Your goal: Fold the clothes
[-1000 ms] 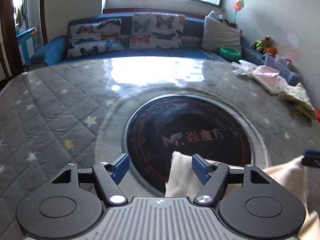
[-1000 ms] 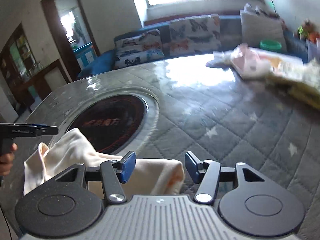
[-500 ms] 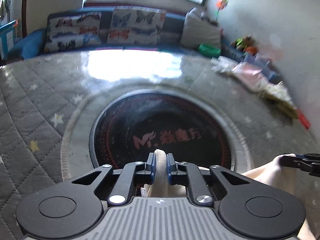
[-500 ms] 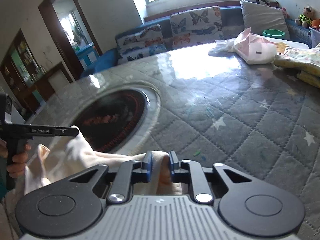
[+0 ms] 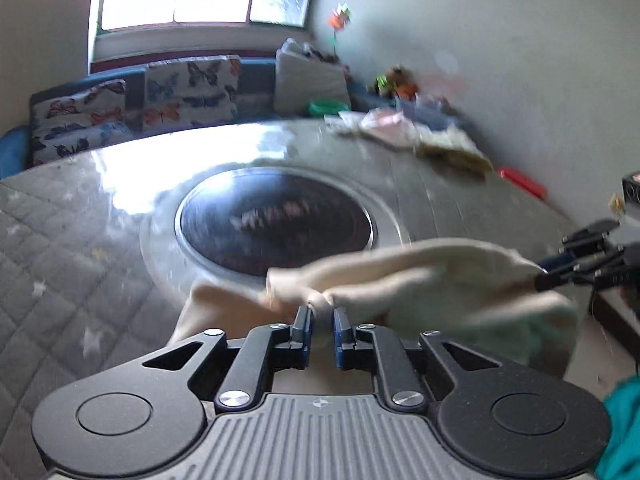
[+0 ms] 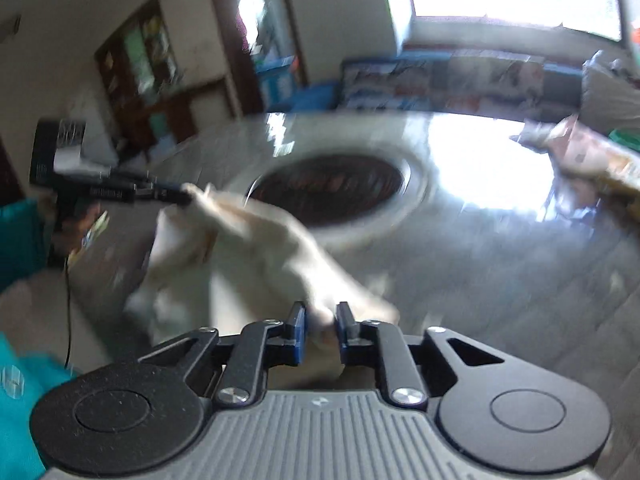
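left gripper [image 5: 320, 322]: pressed together on a bunched edge of the cream garment [image 5: 420, 276]; cloth bulges out between the blue pads.
right gripper [image 6: 321, 322]: also pinching the same garment, a wad of cloth squeezed between its pads.
why held so: two pinch points well apart let the cloth hang as a span between them; i judge this is to lift and spread it so it can be laid flat or doubled over.
cream garment: off the table for most of its length, stretched between the two grippers, slack and drooping below the line; it is not folded now.
blur: both views smeared, so the cloth's exact outline and which edge is held cannot be told.
table [image 5: 72, 240]: quilted grey cover with stars, a dark round inset [image 5: 276, 224] at its middle, just beyond the cloth.
other clothes [image 5: 424, 140]: a loose pile at the far edge of the table, well apart from the held piece; number of pieces unclear.
person: teal sleeve [image 6: 20, 240] beside the left gripper.
count: grippers two; garments in hand one; round insets one; piles one.
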